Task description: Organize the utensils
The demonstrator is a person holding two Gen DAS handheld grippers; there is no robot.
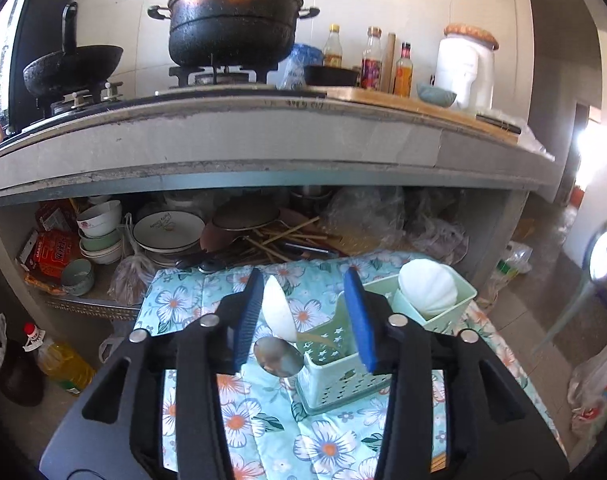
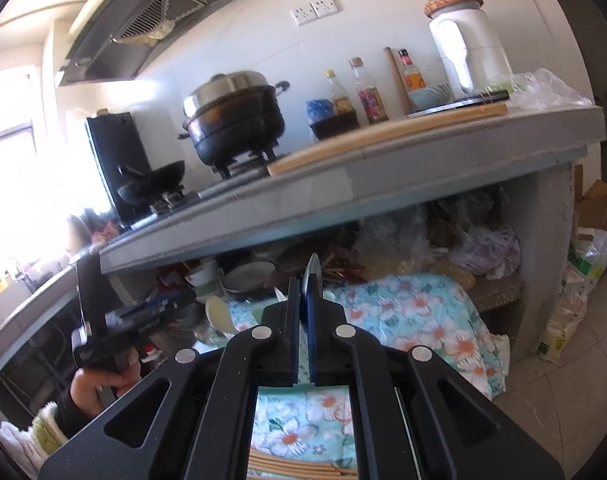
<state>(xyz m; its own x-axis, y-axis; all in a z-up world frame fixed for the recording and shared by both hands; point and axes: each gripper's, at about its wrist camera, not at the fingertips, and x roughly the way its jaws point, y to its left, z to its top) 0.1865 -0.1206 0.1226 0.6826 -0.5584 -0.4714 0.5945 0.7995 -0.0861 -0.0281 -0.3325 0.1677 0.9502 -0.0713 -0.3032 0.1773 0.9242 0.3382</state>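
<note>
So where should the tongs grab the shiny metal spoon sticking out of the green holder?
Probably the neck just under its bowl. The metal spoon stands bowl-up, leaning over the left edge of the green holder, handle hidden inside. Come from above on that side, clear of the white spoon.

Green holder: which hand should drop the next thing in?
Right. The right gripper is shut on a metal utensil; the left gripper is open, holding nothing, by the green holder.
</note>
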